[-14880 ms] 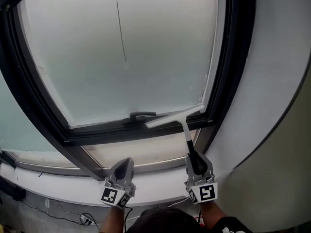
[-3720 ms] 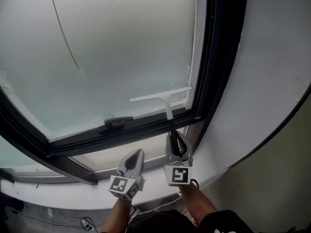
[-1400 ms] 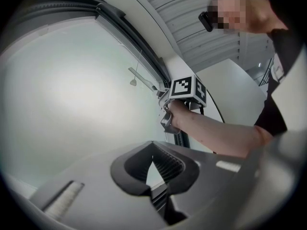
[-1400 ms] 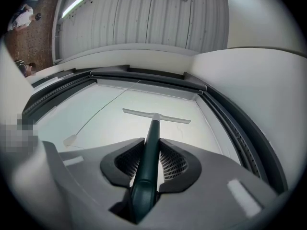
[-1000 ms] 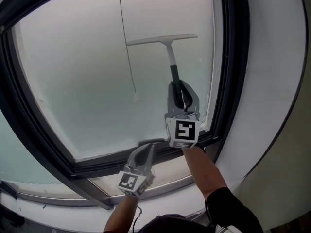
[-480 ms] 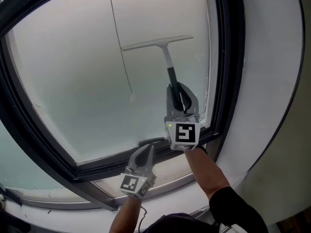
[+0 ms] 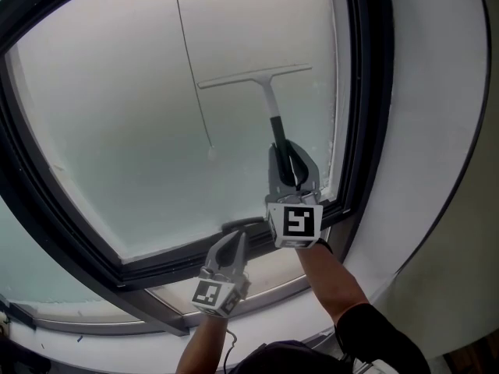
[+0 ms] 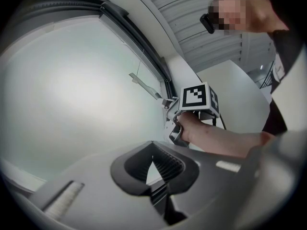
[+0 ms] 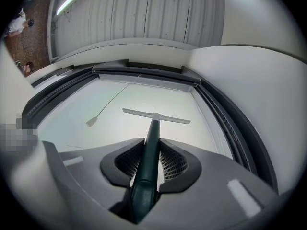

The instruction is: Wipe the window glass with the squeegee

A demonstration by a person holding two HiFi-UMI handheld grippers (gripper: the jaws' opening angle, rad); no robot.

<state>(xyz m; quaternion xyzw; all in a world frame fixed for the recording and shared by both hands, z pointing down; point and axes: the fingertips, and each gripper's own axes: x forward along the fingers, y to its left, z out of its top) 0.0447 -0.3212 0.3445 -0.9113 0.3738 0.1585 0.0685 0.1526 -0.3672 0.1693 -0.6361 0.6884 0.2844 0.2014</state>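
Note:
The squeegee (image 7: 254, 76) has a white blade and a dark handle. Its blade lies level against the frosted window glass (image 7: 117, 115), in the upper right part of the pane. My right gripper (image 7: 287, 153) is shut on the handle from below. In the right gripper view the handle (image 9: 150, 145) runs between the jaws up to the blade (image 9: 156, 115). My left gripper (image 7: 236, 238) is shut and holds nothing, low by the bottom frame. The left gripper view shows its jaws (image 8: 153, 163) closed, with the squeegee (image 8: 144, 86) and the right gripper's marker cube (image 8: 198, 96) beyond.
A black window frame (image 7: 366, 92) borders the pane on the right and bottom. A black window handle (image 7: 242, 225) sits on the bottom rail. A thin pull cord (image 7: 191, 61) hangs across the glass left of the squeegee. A white wall (image 7: 444, 92) curves at the right.
The right gripper has drawn the squeegee a little way down the glass over the last second. The left gripper has stayed near the bottom frame.

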